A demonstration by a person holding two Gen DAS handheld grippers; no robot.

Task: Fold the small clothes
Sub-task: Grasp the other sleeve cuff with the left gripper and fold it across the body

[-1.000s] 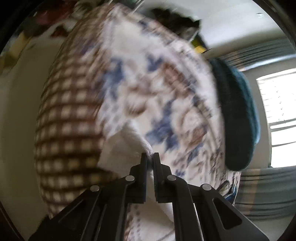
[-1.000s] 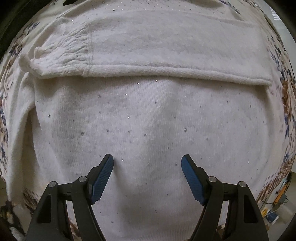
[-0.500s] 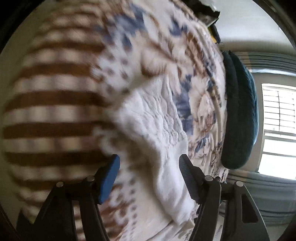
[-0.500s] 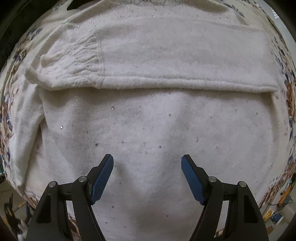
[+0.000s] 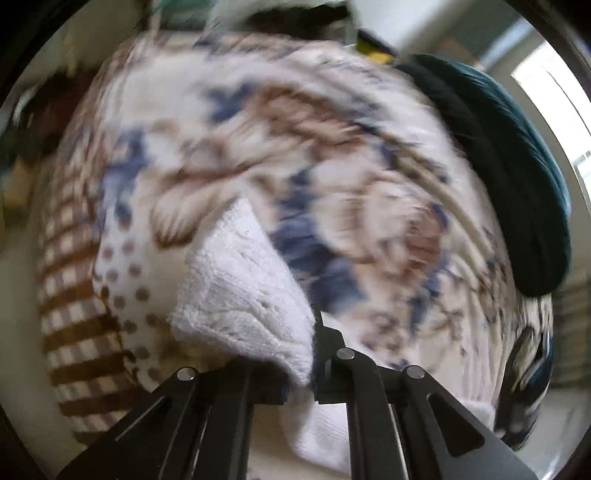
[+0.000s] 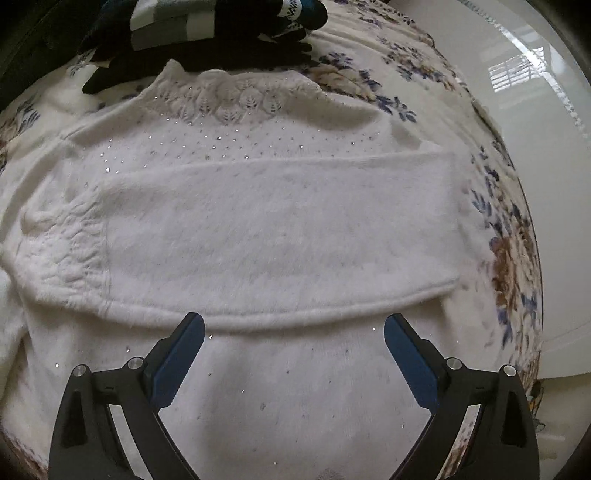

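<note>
**Inspector:** Floral bedspread in blue and brown covers the bed under both tools; a dark green cushion lies ahead and to the right of the left tool, and a pile of dark clothes sits beyond the right tool, past the garment's neckline.

**Clerk:** And the garment?

**Inspector:** White knit sweater, laid flat directly beneath and ahead of the right tool. One sleeve is folded across the chest, its lower edge just ahead of that tool's fingertips, its ribbed cuff to the left.

**Clerk:** State of the tools?

**Inspector:** Right tool stands spread wide above the body panel, gripping nothing. Left tool is pressed together on a ribbed white knit end, apparently the other sleeve's cuff. That view is motion-blurred, so whether the knit is lifted off the bedspread cannot be told.

**Clerk:** Step in hand?

**Inspector:** Judged to be the second sleeve fold: one sleeve is across, the other is pinched at its end.

**Clerk:** Next move?

**Inspector:** Likely carrying the pinched cuff over the chest to lie on or beside the first sleeve, flat, without dragging the body panel. The right tool is placed to pin the panel if it creeps. Hem-to-collar folding remains undone.
</note>
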